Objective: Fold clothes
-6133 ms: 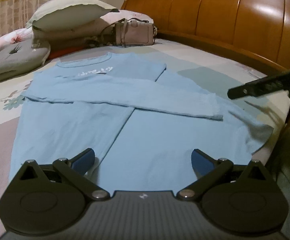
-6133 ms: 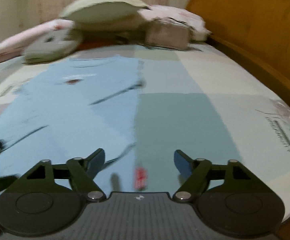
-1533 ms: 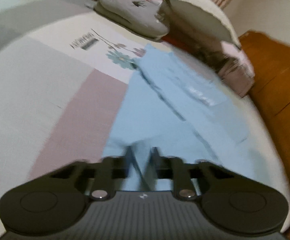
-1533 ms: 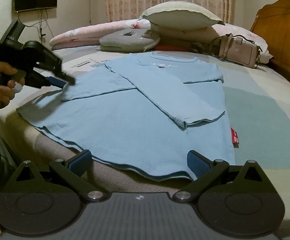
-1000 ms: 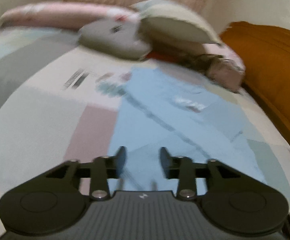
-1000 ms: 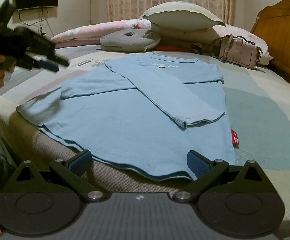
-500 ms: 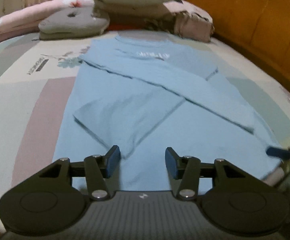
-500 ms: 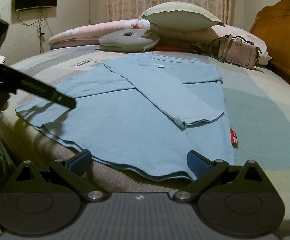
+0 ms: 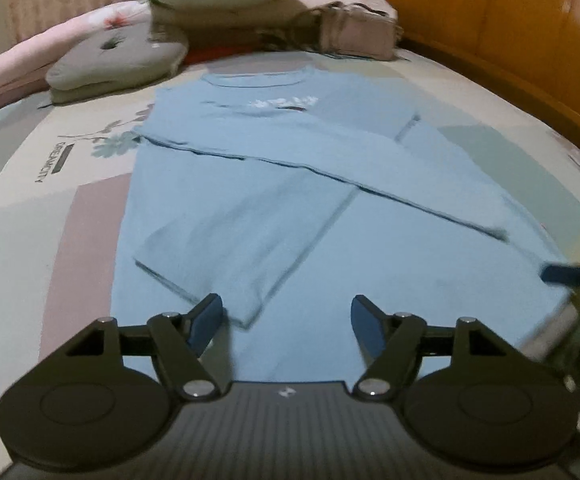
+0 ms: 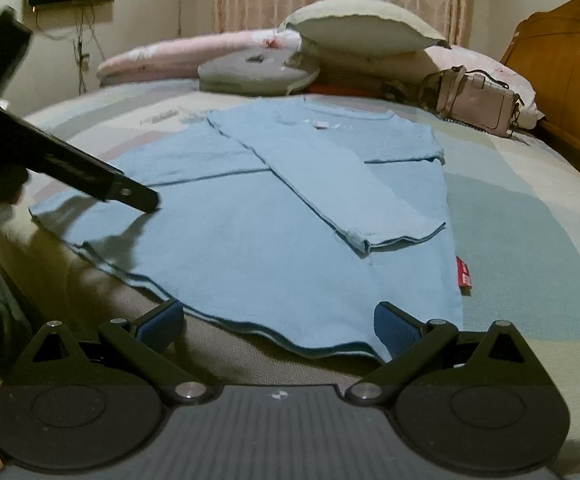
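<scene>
A light blue long-sleeved shirt [image 9: 290, 184] lies flat on the bed with both sleeves folded across its body. My left gripper [image 9: 286, 320] hovers over the hem side near the cuff of the left sleeve [image 9: 226, 256]; its jaws are opening and nothing is between them. In the right wrist view the same shirt [image 10: 274, 232] spreads ahead, its hem at the bed's near edge. My right gripper [image 10: 278, 330] stands open just in front of that hem, empty. The left gripper [image 10: 130, 196] shows there as a dark bar over the shirt's left side.
Pillows [image 10: 353, 32], a grey cushion [image 10: 258, 72] and a pink handbag [image 10: 473, 100] lie at the head of the bed. A wooden headboard [image 9: 509, 36] runs along the right. A red tag [image 10: 464, 274] sticks out from the shirt's right side.
My left gripper let the sleeve down on the shirt, swung round toward the hem and widened its jaws. The right gripper has stayed put.
</scene>
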A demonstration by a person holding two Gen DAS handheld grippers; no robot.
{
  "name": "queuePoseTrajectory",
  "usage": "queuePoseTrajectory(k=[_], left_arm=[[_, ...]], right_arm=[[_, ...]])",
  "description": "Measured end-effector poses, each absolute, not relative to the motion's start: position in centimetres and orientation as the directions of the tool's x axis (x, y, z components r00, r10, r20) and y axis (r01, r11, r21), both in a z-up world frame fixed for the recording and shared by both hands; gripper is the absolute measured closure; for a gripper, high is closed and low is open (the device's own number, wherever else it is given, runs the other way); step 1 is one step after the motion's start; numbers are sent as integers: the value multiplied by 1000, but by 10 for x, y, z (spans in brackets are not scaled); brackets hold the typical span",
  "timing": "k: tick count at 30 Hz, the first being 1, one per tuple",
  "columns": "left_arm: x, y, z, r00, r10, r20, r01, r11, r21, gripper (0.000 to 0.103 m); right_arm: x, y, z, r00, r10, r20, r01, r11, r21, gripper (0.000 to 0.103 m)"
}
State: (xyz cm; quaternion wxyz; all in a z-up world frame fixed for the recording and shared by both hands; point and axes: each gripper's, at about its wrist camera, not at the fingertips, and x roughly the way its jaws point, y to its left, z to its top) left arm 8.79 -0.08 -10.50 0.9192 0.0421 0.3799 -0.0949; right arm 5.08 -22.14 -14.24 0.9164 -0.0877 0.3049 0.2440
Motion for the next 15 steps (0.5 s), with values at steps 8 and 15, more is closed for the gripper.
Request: queuePoseTrajectory(k=[8,15], left_arm=[[30,-41,-98,764,-164,-624,498,764,409,20],[21,-73,-112,767,-172,-618,562,644,519,20]], right_arm=[[43,-197,-126,713,339,-613,-599,749,-283,0],[22,-173,-136,820,203,-536,-560,480,-675,0]])
